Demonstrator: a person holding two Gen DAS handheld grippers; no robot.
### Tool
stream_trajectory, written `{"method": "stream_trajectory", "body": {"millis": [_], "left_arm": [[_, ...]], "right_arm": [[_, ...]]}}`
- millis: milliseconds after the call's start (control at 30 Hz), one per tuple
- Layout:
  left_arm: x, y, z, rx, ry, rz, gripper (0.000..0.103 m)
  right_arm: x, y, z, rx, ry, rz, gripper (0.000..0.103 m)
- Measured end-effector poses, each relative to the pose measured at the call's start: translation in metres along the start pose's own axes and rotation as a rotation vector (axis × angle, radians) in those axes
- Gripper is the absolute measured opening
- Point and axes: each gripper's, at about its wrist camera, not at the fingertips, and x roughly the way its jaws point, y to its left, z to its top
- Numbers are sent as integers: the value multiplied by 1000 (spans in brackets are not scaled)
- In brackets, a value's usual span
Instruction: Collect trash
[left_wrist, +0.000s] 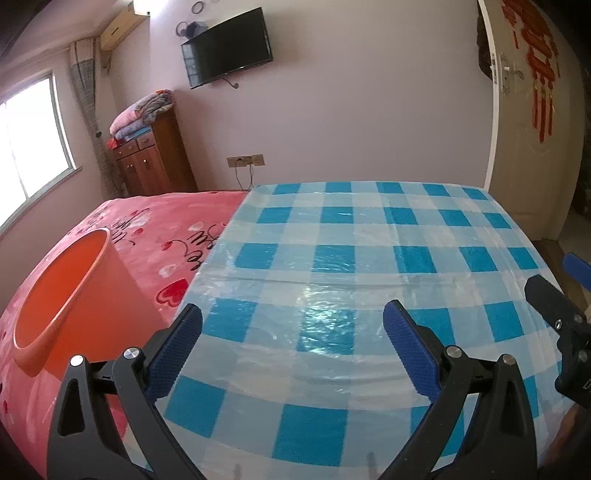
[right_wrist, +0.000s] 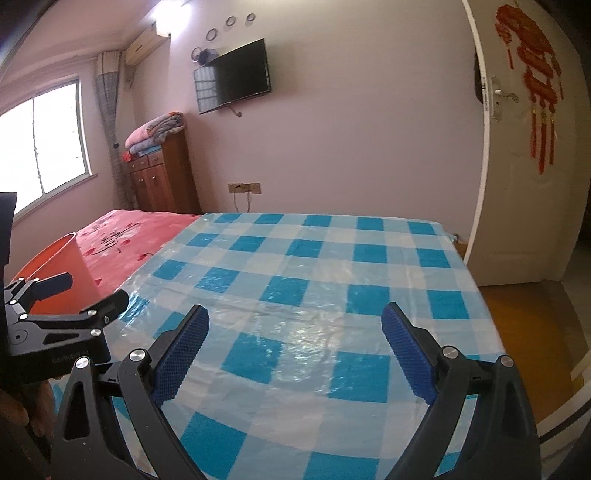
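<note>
the left gripper (left_wrist: 291, 323) has its blue-padded fingers (left_wrist: 177, 350) spread wide with nothing between them, hovering over the near part of the counter (left_wrist: 369, 236), which is covered by a blue and white checked plastic sheet. the right gripper (right_wrist: 295, 325) is just as wide apart and just as empty, its fingers (right_wrist: 406, 354) over the same sheet a little to the right. each gripper shows at the side of the other's view, so they sit close beside one another.

the sheet in front of both is bare and wrinkled, with open room out to its far edge and its right edge, where the wooden floor (right_wrist: 524, 325) begins. no trash shows on it in either view, though glare on the plastic may hide something small.

along the counter's left edge lies a pink bed (left_wrist: 140, 236) with a heart-print cover. an orange bin (left_wrist: 62, 291) stands just left of the left gripper, its mouth open and tilted in the fisheye view; whether it rests on the bed or beside it is unclear.

farther off are a wooden cabinet (right_wrist: 162, 181) topped with folded blankets, a wall television (right_wrist: 240, 74), a window (right_wrist: 40, 144) and an open white door (right_wrist: 517, 166).
</note>
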Motion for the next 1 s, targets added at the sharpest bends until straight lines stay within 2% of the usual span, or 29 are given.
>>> {"method": "stream_trajectory", "body": {"millis": [533,1000], "left_arm": [[20,-45,5,19,31,-40,99],[24,-68,4,31,33,-78,99]], "right_arm": [[5,-48,-3,49,-17,-92,93],[7,-82,-7,77,-36,-178,93]]}}
